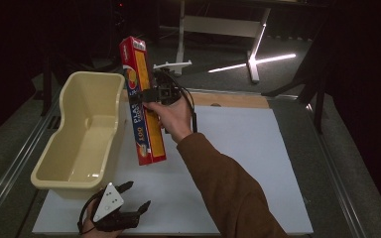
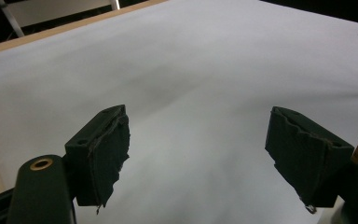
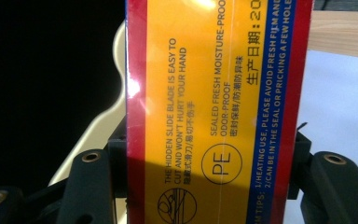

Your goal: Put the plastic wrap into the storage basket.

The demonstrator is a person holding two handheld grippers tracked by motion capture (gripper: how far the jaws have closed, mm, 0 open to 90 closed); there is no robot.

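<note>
Cling-film box (image 1: 142, 105), long, red and yellow, hangs tilted above the tabletop (image 1: 238, 148) beside the cream tub (image 1: 82, 134), clamped across its width by my right gripper (image 1: 154, 94). My right gripper view reads its print: a PE mark, English and Chinese lines. My left gripper (image 1: 131, 196) rests low, jaws wide apart over bare white sheet. Dark room, table legs beyond.

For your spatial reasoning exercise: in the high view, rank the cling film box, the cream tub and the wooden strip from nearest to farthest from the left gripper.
From the left gripper:
1. Cream tub, just above it.
2. Cling film box, held higher, mid-table.
3. Wooden strip, far edge.
</note>
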